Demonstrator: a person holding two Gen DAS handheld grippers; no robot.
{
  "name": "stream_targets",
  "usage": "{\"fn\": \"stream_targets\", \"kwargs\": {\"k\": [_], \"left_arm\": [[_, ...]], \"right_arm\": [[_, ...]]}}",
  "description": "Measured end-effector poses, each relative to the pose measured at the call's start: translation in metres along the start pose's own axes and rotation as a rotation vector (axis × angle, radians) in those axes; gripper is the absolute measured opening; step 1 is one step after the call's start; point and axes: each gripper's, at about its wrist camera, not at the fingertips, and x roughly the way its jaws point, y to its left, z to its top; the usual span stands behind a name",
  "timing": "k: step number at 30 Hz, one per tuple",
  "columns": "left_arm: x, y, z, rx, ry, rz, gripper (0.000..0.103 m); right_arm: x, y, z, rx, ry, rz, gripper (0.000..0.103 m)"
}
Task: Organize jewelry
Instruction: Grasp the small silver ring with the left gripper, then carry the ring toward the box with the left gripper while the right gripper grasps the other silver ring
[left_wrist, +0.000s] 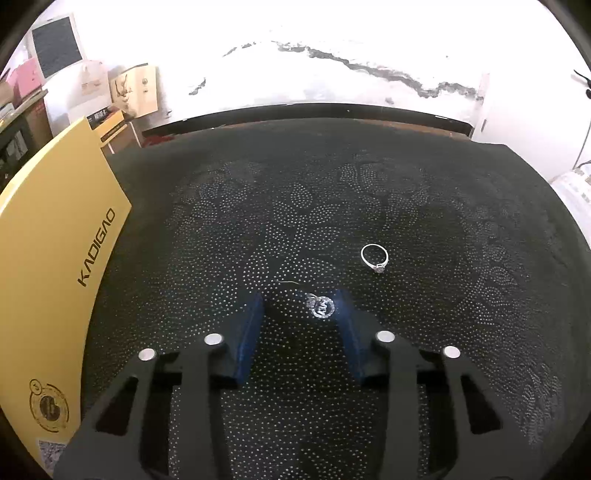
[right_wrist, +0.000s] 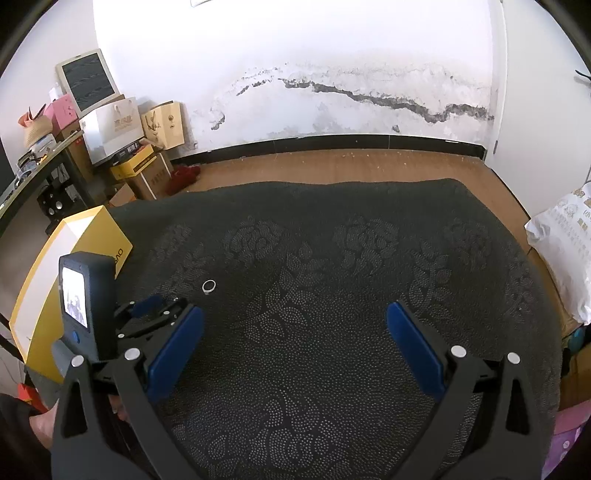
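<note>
A small silver pendant (left_wrist: 320, 307) lies on the dark dotted cloth (left_wrist: 424, 332). My left gripper (left_wrist: 301, 301) is open and low over the cloth, its blue fingers (left_wrist: 251, 325) on either side of the pendant, which sits close to the right finger. A silver ring with a stone (left_wrist: 375, 257) lies flat farther ahead and to the right; it also shows in the right wrist view (right_wrist: 208, 285). My right gripper (right_wrist: 295, 317) is wide open and empty above the cloth. The left gripper body (right_wrist: 88, 310) shows at the left of that view.
A yellow box (left_wrist: 55, 258) marked KADIGAO lies at the cloth's left edge, also in the right wrist view (right_wrist: 92, 236). Stacked boxes and bags (right_wrist: 125, 147) stand at the back left by the wall. A white printed bag (right_wrist: 565, 251) sits at the right edge.
</note>
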Motion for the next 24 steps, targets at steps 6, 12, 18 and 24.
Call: {"fn": "stream_targets", "kwargs": {"k": [6,12,18,24], "left_arm": [[0.000,0.005,0.003,-0.011,0.015,-0.004,0.013],[-0.002,0.009,0.006,-0.022,0.039,-0.018,0.012],[-0.017,0.020,0.010,-0.018,0.014,-0.017,0.012],[-0.049,0.041,0.017,-0.038,-0.019,-0.014,0.012]], "right_arm": [[0.006,0.003,0.000,-0.009,0.009,0.008,0.096],[0.016,0.014,0.003,-0.034,0.015,0.025,0.096],[0.033,0.031,0.005,-0.082,0.032,0.016,0.096],[0.072,0.053,-0.001,-0.132,0.101,0.025,0.096]]}}
